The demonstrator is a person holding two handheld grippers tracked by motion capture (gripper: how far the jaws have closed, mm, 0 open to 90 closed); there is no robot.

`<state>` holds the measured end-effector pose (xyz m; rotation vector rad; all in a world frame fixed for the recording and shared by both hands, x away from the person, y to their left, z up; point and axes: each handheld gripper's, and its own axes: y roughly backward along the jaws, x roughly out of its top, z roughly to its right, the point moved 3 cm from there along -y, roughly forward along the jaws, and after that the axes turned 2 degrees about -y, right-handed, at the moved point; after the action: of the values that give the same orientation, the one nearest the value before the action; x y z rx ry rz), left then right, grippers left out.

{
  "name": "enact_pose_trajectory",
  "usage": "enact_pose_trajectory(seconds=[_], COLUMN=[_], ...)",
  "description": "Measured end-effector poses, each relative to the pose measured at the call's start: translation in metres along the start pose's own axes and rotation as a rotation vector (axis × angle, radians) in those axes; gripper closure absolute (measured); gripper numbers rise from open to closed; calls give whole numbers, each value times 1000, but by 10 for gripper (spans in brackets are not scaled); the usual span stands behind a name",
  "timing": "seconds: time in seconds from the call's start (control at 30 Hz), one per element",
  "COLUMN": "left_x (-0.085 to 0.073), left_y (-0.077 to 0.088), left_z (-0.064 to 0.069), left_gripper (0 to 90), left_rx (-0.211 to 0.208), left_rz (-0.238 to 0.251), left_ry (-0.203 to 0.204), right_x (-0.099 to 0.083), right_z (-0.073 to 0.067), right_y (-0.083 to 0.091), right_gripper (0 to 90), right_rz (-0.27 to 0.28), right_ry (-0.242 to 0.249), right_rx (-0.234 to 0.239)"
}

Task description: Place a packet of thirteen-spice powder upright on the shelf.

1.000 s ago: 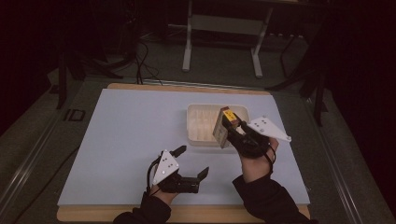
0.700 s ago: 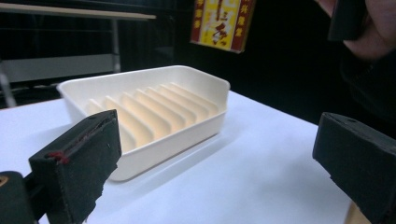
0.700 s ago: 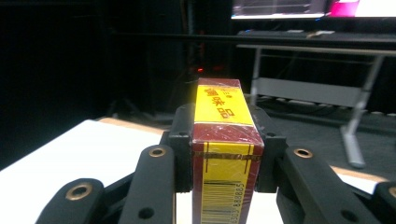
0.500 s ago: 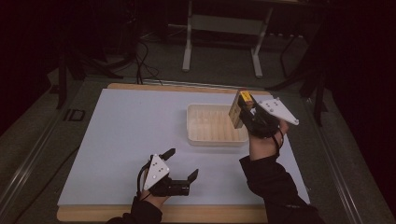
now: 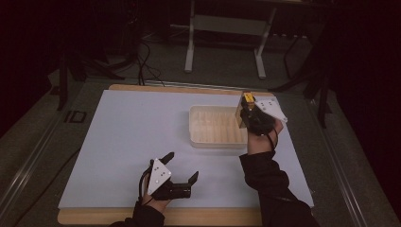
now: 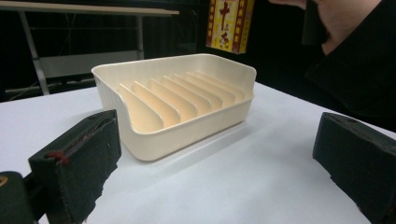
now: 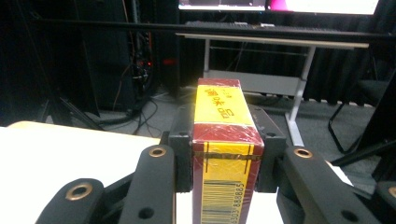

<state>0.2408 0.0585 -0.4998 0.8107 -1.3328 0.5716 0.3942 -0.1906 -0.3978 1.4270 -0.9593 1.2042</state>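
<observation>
**As the box swings out past the tray's far right corner**

While the left hand-held gripper (image 5: 182, 166) rests low near the counter's (image 5: 123, 137) near edge, jaws apart and holding nothing, the right hand-held gripper (image 5: 247, 108) has carried the red-and-yellow box (image 5: 248, 98) from above the tray's right end toward the far right of the counter.

- Box: clamped between the right jaws, standing roughly upright, barcode end toward the camera in the right gripper view (image 7: 226, 154). It hangs clear of the counter, just beyond the far right corner of the cream slotted tray (image 5: 213, 141).
- Tray: sits right of centre on the counter, its row of dividers (image 6: 182, 95) bare; no box in any slot.
- Left hand-held gripper: a small shift toward the near edge, otherwise idle, aimed at the tray's open end.

Reading: the box has moved away from the slots, not into them. Possibly the hand is lining up for a fresh approach from the tray's far end; the dim high view leaves that unclear. Slotting is not yet done.
</observation>
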Motion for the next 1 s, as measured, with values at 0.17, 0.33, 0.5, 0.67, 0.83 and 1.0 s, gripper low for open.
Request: enact_pose_trajectory(seconds=[0.17, 0.33, 0.5, 0.67, 0.83, 1.0], left_x=[-1, -2, -2, -3, -3, -3], left_y=[-1, -1, -2, -3, -2, -3], left_z=[-1, 1, 2, 2, 1, 1], left_gripper=[18, 18, 19, 19, 19, 19], left_rx=[-3, -11, -24, -24, -26, -29], left_rz=[8, 2, 6, 1, 2, -1], left_ry=[8, 5, -1, -4, -6, -1], right_x=[-11, -23, -34, -41, -45, -49], right_z=[3, 5, 8, 8, 5, 5], right_y=[-11, -23, -31, -35, -38, -41], right_gripper=[675, 675, 675, 675, 675, 675], right_rz=[-8, -26, -49, -61, -71, -83], right_ry=[-13, -21, -14, -11, -6, -18], right_rx=[-21, -37, -47, -54, -55, -58])
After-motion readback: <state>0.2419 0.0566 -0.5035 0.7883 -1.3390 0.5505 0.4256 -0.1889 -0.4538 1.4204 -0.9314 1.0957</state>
